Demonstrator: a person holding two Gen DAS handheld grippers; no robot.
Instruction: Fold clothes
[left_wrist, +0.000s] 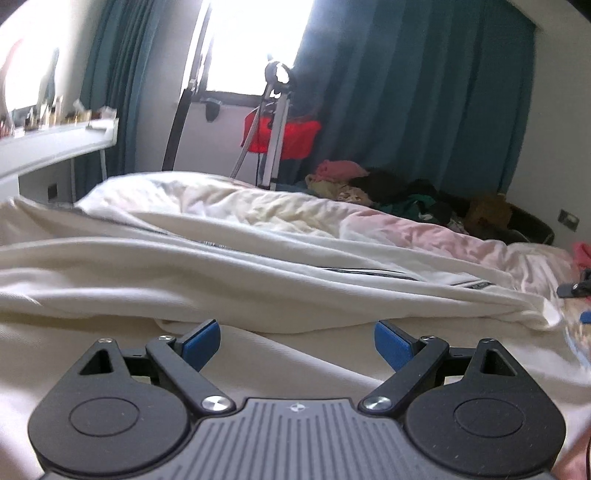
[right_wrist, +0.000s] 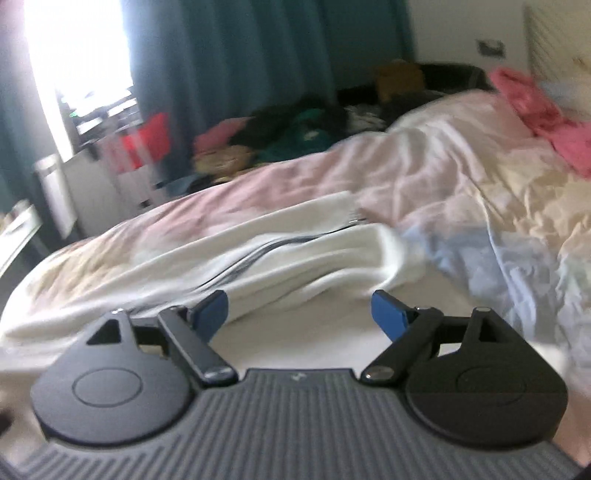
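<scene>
Left wrist view: left gripper (left_wrist: 297, 343) spread wide, empty, low over white garment (left_wrist: 221, 273) bunched just beyond the fingertips. Right wrist view: right gripper (right_wrist: 299, 314) likewise spread, empty, same garment (right_wrist: 295, 254) heaped ahead, zipper (right_wrist: 243, 266) near the left finger. Probably soft, light, floppy; best pinched at a hem or corner, away from the zipper.

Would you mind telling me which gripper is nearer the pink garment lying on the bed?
Right. The right gripper has the pink garment ahead on its right; the left gripper sees only its edge, far right.
</scene>
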